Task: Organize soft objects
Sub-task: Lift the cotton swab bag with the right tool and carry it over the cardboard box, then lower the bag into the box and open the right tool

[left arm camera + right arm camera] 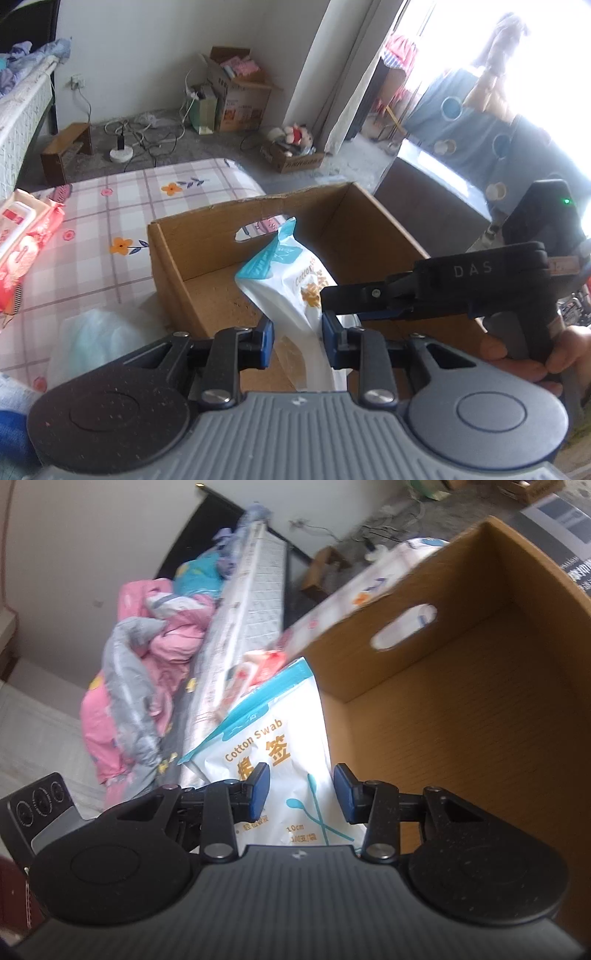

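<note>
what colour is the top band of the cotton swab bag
Light blue, above a white body on the cotton swab bag; clearest in the right wrist view.

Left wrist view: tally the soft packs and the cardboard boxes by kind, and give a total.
White and teal cotton swab bag, held over the open box: 1
Red and pink packs on the checked bedspread: 1
Pale clear-wrapped packs beside the box: 1
Cardboard boxes: 3, namely the open box in front, the floor box with plush toys, and the box by the wall
Total: 6

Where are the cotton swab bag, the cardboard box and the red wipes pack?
cotton swab bag (pixel 280 768), right wrist view, printed white front.
cardboard box (pixel 207 236), left wrist view, inner far wall.
red wipes pack (pixel 26 240), left wrist view, top face.
</note>
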A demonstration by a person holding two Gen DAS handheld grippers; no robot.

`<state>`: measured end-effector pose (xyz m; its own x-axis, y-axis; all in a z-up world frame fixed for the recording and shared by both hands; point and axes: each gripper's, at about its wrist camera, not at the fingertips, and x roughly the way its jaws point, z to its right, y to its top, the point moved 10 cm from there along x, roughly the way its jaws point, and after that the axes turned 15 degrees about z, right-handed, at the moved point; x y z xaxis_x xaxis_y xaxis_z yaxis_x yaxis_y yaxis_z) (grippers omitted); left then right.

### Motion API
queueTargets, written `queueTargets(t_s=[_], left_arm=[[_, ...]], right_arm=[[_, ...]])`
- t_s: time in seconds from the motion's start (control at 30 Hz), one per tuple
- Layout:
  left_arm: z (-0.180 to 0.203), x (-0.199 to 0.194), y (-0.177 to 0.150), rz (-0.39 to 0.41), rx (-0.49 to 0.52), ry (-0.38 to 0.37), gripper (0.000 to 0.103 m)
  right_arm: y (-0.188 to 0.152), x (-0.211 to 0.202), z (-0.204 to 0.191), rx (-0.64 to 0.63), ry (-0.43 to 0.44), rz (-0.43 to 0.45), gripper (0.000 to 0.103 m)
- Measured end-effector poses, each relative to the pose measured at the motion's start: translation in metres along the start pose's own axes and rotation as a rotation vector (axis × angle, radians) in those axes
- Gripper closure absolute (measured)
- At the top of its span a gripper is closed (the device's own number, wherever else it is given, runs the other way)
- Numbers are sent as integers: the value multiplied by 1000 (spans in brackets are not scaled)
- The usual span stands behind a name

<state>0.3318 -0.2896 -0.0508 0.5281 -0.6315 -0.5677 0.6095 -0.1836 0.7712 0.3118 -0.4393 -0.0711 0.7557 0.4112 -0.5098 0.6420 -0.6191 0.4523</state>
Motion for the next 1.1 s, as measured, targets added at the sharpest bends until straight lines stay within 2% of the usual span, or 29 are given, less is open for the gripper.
queueTargets(t_s=[0.07, 0.2, 0.27, 0.33, 0.57, 0.7, 0.77, 0.93, 1.1], left_arm=[[-5, 21, -2, -19, 14, 27, 74], [-19, 50, -9, -44, 76, 139, 52], [-23, 53, -9, -41, 80, 170, 52], [-26, 45, -6, -25, 64, 163, 51], [-36, -12, 14, 79, 18, 174, 41], [-52, -54, 10, 127, -16, 212, 24], [-61, -74, 3, 140, -38, 231, 23], [-87, -119, -20, 165, -88, 286, 23], [-109, -152, -48, 184, -83, 357, 20]], right_arm=[[5, 18, 17, 8, -27, -9, 65], [4, 56, 49, 42, -77, -37, 65], [-5, 76, 62, 48, -116, -61, 65], [-14, 84, 68, 40, -141, -75, 65], [-27, 86, 58, -76, -175, -86, 65], [-42, 105, 57, -145, -221, -141, 64], [-45, 114, 63, -170, -245, -159, 65], [-39, 136, 49, -240, -264, -126, 68], [-37, 147, 41, -273, -277, -114, 68]])
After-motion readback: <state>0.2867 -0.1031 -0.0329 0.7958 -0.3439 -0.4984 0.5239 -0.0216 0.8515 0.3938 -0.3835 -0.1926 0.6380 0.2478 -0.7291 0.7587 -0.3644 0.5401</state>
